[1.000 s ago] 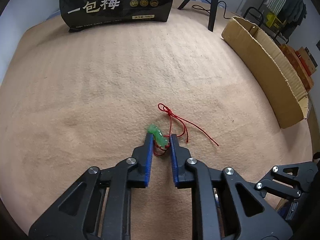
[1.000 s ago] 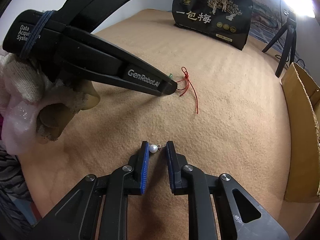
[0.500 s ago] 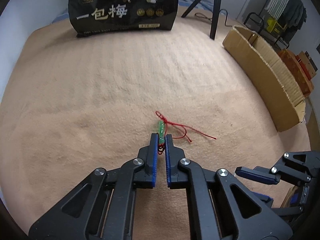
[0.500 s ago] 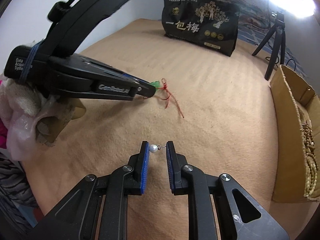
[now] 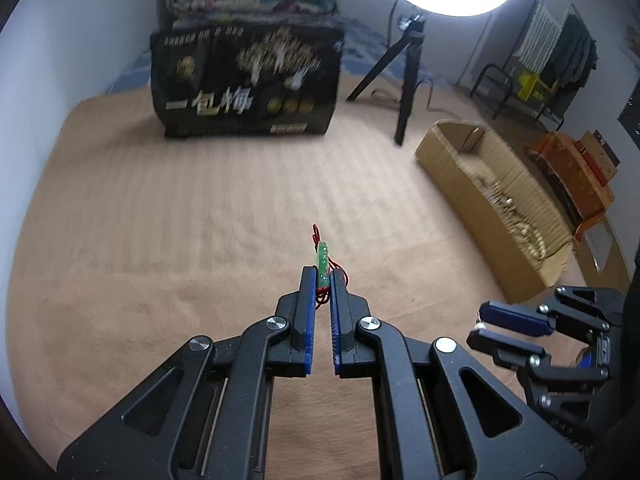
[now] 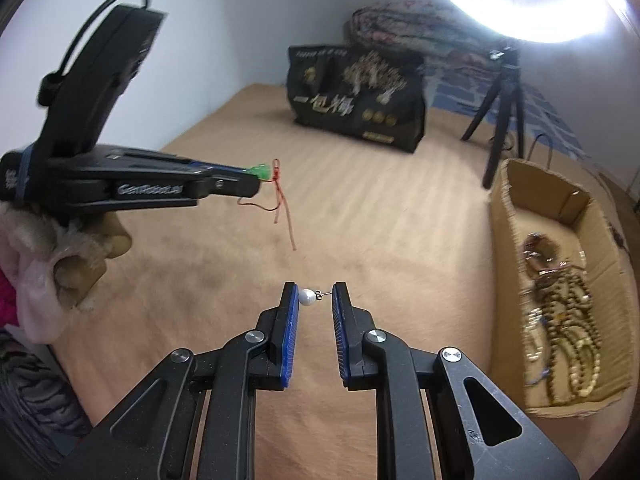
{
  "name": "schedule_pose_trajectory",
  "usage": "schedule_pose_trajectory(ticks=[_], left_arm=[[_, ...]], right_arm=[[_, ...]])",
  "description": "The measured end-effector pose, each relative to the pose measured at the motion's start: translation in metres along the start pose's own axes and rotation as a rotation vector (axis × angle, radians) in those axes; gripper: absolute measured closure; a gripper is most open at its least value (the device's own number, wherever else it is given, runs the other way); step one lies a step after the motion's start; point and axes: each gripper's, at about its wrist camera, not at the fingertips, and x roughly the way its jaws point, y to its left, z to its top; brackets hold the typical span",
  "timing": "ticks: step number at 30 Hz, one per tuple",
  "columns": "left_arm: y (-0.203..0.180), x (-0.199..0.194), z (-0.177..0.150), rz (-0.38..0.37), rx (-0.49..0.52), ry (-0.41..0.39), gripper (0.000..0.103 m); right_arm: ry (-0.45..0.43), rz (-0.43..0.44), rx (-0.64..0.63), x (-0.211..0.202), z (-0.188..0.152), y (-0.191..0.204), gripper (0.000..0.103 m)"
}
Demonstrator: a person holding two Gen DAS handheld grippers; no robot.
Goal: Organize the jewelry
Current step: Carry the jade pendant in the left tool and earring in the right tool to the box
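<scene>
The green pendant [image 5: 323, 259] on its red cord [image 6: 282, 208] rides pinched in the left gripper [image 5: 323, 280], lifted off the tan blanket [image 5: 200, 220], while the right gripper [image 6: 316, 295] clamps a pearl earring [image 6: 308, 297]. Both pieces look ready to join the beads [image 6: 568, 320] already in the cardboard box [image 6: 508, 240] on the right. Nothing stands between grippers and box; only its near wall needs clearing.

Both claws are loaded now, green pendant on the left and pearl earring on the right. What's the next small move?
Probably carry the right claw rightward over the cardboard box, since it grips the pearl earring nearest that box, where beaded jewelry already lies. The left claw can follow with the green pendant.
</scene>
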Motion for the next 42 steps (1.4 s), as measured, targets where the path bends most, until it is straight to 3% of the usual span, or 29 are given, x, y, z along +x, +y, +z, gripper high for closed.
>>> schedule_pose_trajectory(ticks=[7, 16, 27, 42], left_arm=[[-0.03, -0.023, 0.019, -0.054, 0.019, -0.073, 0.099], [-0.076, -0.022, 0.04, -0.096, 0.057, -0.118, 0.099], [-0.125, 0.009, 0.068, -0.12, 0.079, -0.135, 0.099], [-0.182, 0.056, 0.103, -0.118, 0.138, -0.145, 0.099]], right_arm=[[-0.062, -0.047, 0.039, -0.032, 0.014, -0.031, 0.088], [-0.11, -0.142, 0.095, -0.071, 0.017, -0.086, 0.088], [-0.105, -0.22, 0.183, -0.09, 0.001, -0.147, 0.088], [-0.111, -0.233, 0.262, -0.089, -0.006, -0.183, 0.088]])
